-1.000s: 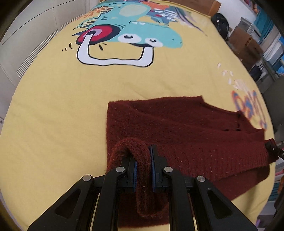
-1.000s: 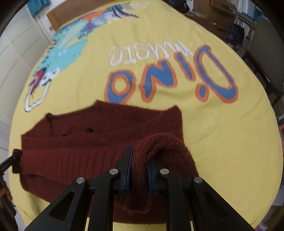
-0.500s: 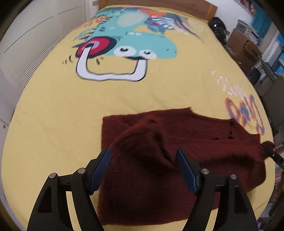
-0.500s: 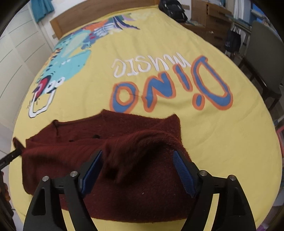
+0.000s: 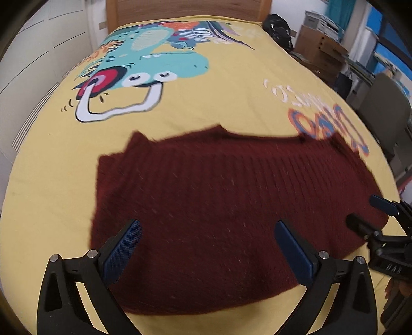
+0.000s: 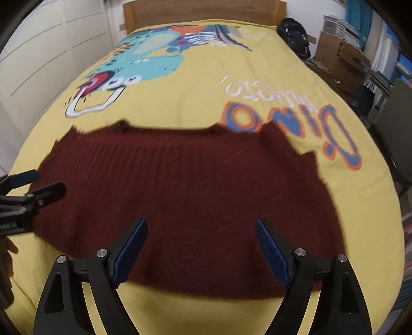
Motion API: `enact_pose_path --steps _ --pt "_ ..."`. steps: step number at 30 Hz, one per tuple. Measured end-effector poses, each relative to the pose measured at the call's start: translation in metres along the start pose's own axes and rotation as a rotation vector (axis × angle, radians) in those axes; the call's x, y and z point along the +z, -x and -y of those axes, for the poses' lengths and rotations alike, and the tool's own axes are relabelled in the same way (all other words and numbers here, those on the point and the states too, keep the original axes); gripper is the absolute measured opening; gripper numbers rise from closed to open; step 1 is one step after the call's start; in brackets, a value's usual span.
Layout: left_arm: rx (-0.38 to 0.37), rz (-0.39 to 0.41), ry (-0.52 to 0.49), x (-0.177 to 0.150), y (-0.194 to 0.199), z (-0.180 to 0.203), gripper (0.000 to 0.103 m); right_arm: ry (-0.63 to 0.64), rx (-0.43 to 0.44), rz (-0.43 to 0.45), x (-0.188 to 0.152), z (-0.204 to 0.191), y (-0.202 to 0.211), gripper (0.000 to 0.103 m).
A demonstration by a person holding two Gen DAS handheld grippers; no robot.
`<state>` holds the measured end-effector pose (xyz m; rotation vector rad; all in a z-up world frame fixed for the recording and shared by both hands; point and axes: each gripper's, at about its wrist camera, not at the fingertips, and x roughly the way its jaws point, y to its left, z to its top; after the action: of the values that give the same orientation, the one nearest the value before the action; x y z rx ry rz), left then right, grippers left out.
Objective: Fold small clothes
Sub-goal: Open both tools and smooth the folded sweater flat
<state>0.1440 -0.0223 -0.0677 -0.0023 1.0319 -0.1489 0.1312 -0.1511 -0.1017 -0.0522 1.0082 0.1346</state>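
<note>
A dark red knitted sweater lies folded flat on the yellow bedspread; it also shows in the right wrist view. My left gripper is open and empty, raised over the sweater's near left part. My right gripper is open and empty, raised over the near right part. The right gripper also shows at the right edge of the left wrist view, and the left gripper at the left edge of the right wrist view.
The bedspread carries a dinosaur print and "Dino" lettering. A wooden headboard is at the far end. A black bag, cardboard boxes and a chair stand to the right; a white wall stands to the left.
Both grippers let go of the sweater's folded edge, opened wide and drew back and up. The sweater now lies flat.
</note>
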Motion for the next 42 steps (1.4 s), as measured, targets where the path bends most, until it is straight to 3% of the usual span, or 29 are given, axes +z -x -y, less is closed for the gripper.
enact_pose_path --steps 6,15,21,25,29,38,42 --pt "0.028 -0.084 -0.030 -0.029 -0.036 0.004 0.102 0.042 -0.043 -0.038 -0.024 -0.006 -0.027 0.086" --pt "0.036 -0.060 0.006 -0.039 -0.039 -0.033 0.102 -0.053 -0.098 -0.027 -0.032 0.050 -0.024 0.086" --pt "0.056 -0.036 0.004 -0.045 -0.033 -0.047 0.102 -0.137 -0.080 -0.020 -0.044 0.078 -0.021 0.087" --pt "0.071 -0.034 0.007 -0.047 -0.035 -0.046 0.102 -0.167 -0.053 -0.017 -0.053 0.081 -0.030 0.102" --pt "0.087 -0.019 -0.018 -0.052 -0.034 -0.041 0.102 -0.180 -0.065 0.019 -0.058 0.079 -0.029 0.102" --pt "0.020 -0.104 -0.010 -0.043 -0.023 -0.044 0.102 -0.189 -0.072 -0.004 -0.049 0.076 -0.010 0.102" --pt "-0.004 -0.059 0.049 -0.036 0.004 -0.061 0.102 -0.146 -0.073 0.015 -0.051 0.071 0.015 0.102"
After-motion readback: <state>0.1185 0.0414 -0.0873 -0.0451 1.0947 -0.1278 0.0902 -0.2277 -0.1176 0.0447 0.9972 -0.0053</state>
